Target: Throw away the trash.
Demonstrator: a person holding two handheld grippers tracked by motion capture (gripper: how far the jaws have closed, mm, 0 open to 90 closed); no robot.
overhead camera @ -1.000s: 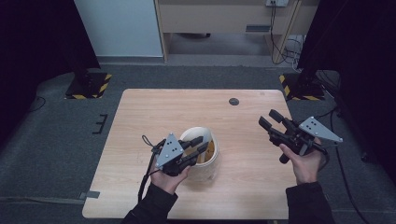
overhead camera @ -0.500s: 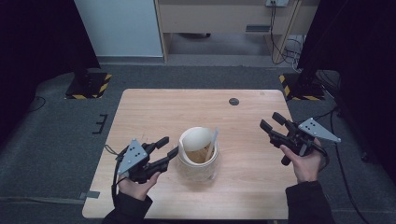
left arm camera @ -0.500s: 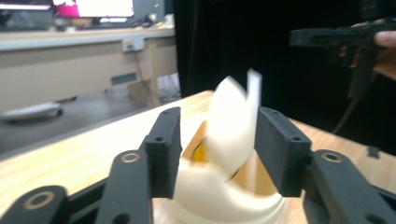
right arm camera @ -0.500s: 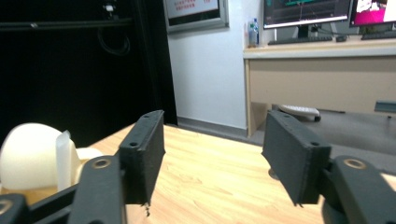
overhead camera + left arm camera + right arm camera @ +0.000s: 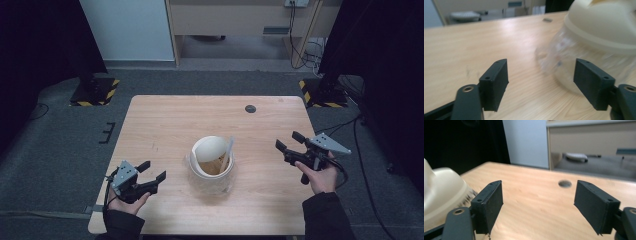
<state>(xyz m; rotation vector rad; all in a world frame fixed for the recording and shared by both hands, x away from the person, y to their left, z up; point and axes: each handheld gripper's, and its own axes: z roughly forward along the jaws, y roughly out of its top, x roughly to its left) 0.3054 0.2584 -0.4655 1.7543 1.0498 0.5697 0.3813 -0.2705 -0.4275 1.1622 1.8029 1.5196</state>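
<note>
Black left gripper and right gripper gape empty.

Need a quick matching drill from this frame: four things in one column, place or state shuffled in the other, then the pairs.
Things:
1. left gripper
2. right gripper
3. jar
4. round hole

Places or states:
A. middle of the table, cream lid flipped up
B. far side of the table top, dark
C. open, near the table's front left corner
D. open, by the table's right edge

Pairs: 1-C, 2-D, 3-A, 4-B
</note>
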